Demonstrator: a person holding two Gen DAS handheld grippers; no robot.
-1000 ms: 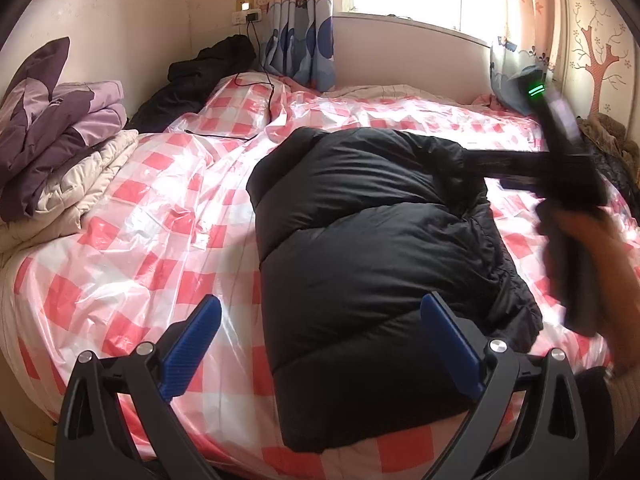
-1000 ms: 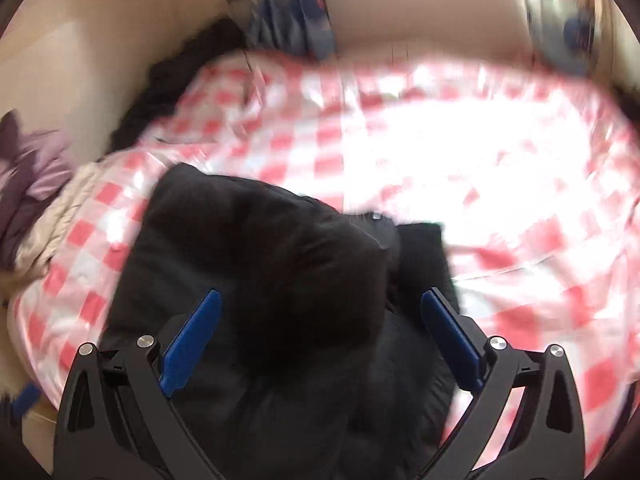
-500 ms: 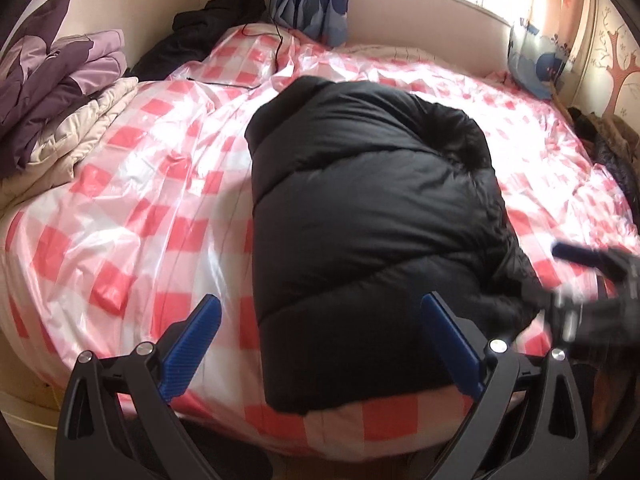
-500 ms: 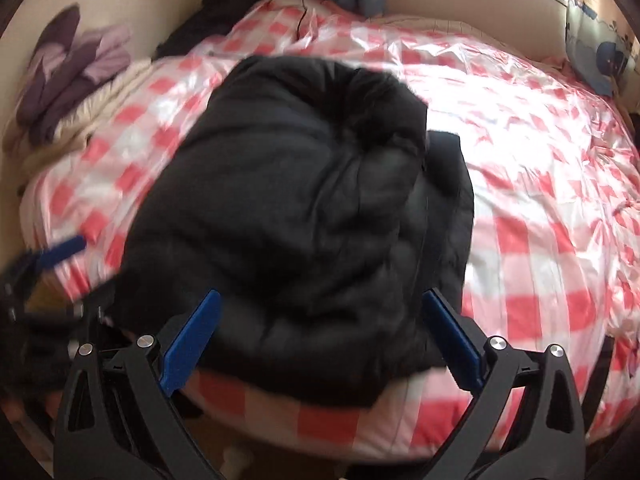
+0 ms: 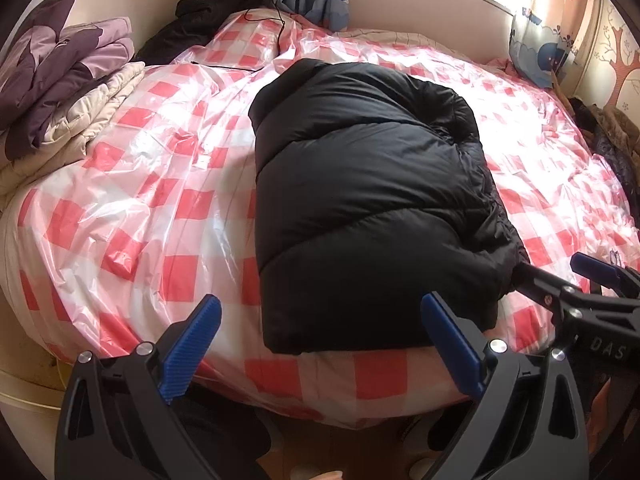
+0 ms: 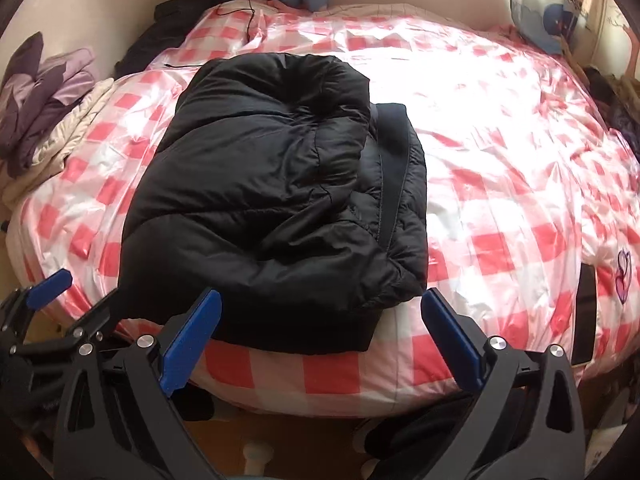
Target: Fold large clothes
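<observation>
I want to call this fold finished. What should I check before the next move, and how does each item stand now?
1. Left gripper open, holding nothing: ok.
2. Right gripper open, holding nothing: ok.
3. Jacket in a compact bundle: ok.
4. Jacket wholly on the bed, near edge not overhanging: ok.
5. Sleeves tucked in: cannot tell; a flap shows on the right.
6. Cable apart from the jacket: ok.

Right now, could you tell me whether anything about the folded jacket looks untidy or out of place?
Mostly neat, but the black puffer jacket has an inner layer and strap-like strip sticking out along its right side, and its near edge overhangs the bed.
</observation>
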